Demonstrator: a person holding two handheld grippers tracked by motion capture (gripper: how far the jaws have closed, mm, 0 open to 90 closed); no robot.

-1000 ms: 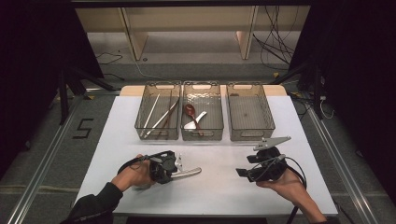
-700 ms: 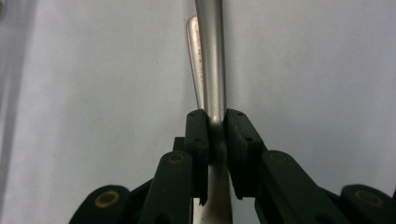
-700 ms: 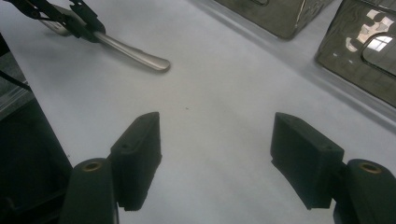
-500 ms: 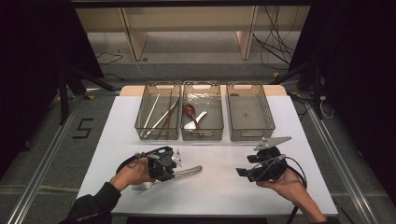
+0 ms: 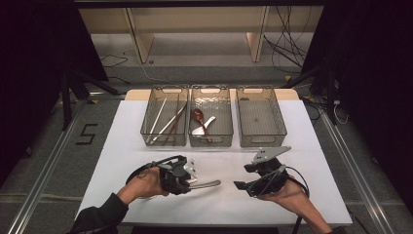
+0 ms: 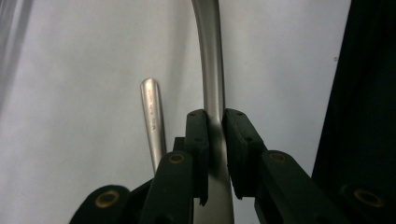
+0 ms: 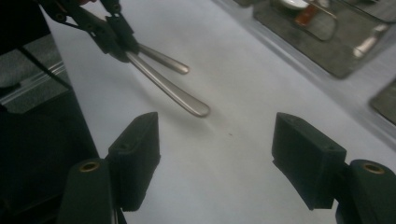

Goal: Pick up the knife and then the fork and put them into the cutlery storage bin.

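3 clear bins (image 5: 257, 117), 2 grippers (image 5: 192, 178), 2 metal utensil handles (image 6: 211, 60), 2 spoons (image 5: 200, 122).

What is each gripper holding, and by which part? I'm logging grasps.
Left gripper clamps a metal utensil partway along its handle; right gripper holds nothing.

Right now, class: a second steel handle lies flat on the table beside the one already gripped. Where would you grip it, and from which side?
Grip the second handle just behind its rounded tip, descending from above with jaws straddling its narrow width. It lies flat, so nothing gets underneath.
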